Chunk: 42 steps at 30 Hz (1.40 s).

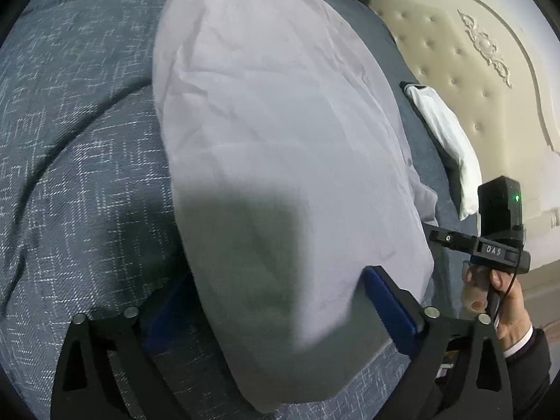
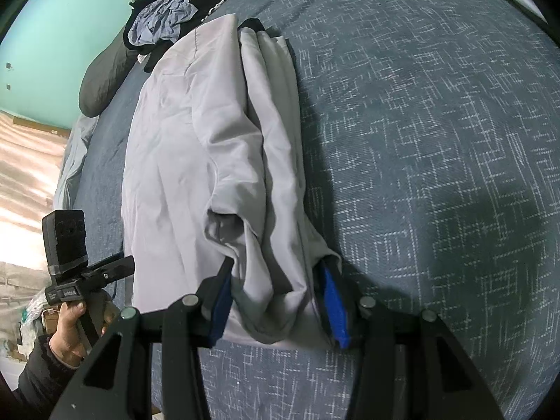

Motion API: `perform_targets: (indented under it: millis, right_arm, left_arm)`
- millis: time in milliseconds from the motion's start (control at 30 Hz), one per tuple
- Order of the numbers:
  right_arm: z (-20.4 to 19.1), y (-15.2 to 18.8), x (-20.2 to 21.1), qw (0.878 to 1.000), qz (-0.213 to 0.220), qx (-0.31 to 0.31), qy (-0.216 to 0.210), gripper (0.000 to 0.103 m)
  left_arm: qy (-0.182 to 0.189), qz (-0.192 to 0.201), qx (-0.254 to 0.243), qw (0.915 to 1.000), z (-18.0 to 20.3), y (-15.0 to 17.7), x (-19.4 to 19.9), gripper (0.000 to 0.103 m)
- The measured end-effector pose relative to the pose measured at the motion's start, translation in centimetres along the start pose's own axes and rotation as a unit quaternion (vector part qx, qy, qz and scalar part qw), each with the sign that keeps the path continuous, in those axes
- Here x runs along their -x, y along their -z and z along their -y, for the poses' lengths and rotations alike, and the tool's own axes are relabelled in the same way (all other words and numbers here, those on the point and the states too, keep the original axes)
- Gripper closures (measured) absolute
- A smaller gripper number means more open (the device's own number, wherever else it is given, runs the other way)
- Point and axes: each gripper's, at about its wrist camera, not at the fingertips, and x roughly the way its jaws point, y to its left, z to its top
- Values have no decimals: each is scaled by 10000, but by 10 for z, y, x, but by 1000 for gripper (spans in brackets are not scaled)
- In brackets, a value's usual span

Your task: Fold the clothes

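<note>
Left gripper (image 1: 276, 301): jaws spread wide, released. The near end of the pale grey garment (image 1: 280, 133) lies between the two blue pads (image 1: 388, 304), but the cloth does not look pinched; the left pad is half hidden under the fabric edge.

Right gripper (image 2: 276, 301): clenched on a bunched fold of the same pale grey garment (image 2: 196, 147). Both blue pads (image 2: 334, 304) press the gathered cloth from either side.

Garment lies lengthwise on the bed (image 2: 437, 140), which has a blue-grey cover with white crosshatch flecks. It runs away from both grippers. Left wrist view: broad, mostly smooth panel, light creases, gripper shadow over the near end. Right wrist view: long side folded over itself in layered ridges, a stitched seam along one edge.

Beyond its far end: a heap of dark and blue clothes (image 2: 164, 21). The opposite hand (image 1: 504, 297) shows in each view.
</note>
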Motion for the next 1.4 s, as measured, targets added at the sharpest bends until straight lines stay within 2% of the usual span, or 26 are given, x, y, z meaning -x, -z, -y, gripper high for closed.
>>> perform_targets:
  millis: [300,633,900,967,1000,1133,1333,1400]
  right_arm:
    - [1,-2,1,10000,10,-14,-34,55]
    - [-6,1,1,9999,48,90,-120,53]
    - [-22,0,-9,9995,95,273,-101,54]
    - [-29,-1,-12,9991,112,414,-29,59]
    - [-33,-1,-12,9988,131,468,-29,67]
    - [-48,-4,-11,9972,212,712,-4,83]
    - [-63,-6,3,9930,445,1090,104,89]
    - [-70,-7,11,9907,532,1242,169,90]
  left_arm:
    - [19,66,17,10000,0,0,3,3]
    - [38,118,-29,9999,-3,-4,13,23]
    - [20,60,-39,10000,-4,-10,6,24]
    - [15,52,-46,10000,-5,-11,7,25]
    - [17,62,-45,10000,-6,-11,7,25]
    - [-13,128,-91,9999,-2,-11,12,31]
    - [-133,305,-328,9989,13,-16,29,50]
    - [-173,364,-398,9984,19,-18,35,52]
